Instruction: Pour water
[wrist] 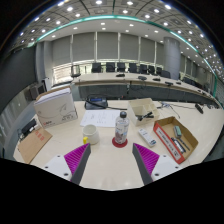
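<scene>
bottle (121,129) right of cup (91,134), on table (110,165)

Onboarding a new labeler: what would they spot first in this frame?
First, the water bottle, standing upright on the table just ahead of the open gripper, centred on the gap between its fingers. Next, the open cardboard box of items to the bottle's right, and a small yellowish cup to its left.

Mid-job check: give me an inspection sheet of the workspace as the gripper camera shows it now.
Surface: light table, mostly bare near the gripper.
Job's things: water bottle, upright, red cap, just ahead of the jaws; small cup to its left.
Clutter: open cardboard box with contents; white box; papers.
Grippers: gripper open, holding nothing.
Cables: nothing seen.
Surroundings: meeting room, long desk with chairs, curtained windows.
</scene>
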### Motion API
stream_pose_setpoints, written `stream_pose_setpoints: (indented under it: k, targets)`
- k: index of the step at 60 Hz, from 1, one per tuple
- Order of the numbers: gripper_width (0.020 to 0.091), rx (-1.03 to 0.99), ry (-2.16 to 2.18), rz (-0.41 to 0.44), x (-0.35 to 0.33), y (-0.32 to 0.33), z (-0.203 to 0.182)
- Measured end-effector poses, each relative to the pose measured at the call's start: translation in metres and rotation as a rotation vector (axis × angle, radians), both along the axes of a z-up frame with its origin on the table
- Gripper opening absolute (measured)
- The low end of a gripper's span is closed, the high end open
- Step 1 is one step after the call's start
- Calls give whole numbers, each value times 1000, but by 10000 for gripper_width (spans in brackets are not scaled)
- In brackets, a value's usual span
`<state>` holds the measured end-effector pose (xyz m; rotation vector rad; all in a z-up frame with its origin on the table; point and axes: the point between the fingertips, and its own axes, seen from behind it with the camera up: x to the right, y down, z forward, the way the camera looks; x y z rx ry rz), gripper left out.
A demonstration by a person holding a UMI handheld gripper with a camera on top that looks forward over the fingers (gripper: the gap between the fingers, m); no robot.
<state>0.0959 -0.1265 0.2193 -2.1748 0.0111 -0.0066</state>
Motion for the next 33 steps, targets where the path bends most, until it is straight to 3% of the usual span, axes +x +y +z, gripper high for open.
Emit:
stream_pose_setpoints:
  k: [14,33]
  targets:
    - [865,-14,-4,-14,-12,-77,22]
    - [861,22,0,-7,-10,-105,35]
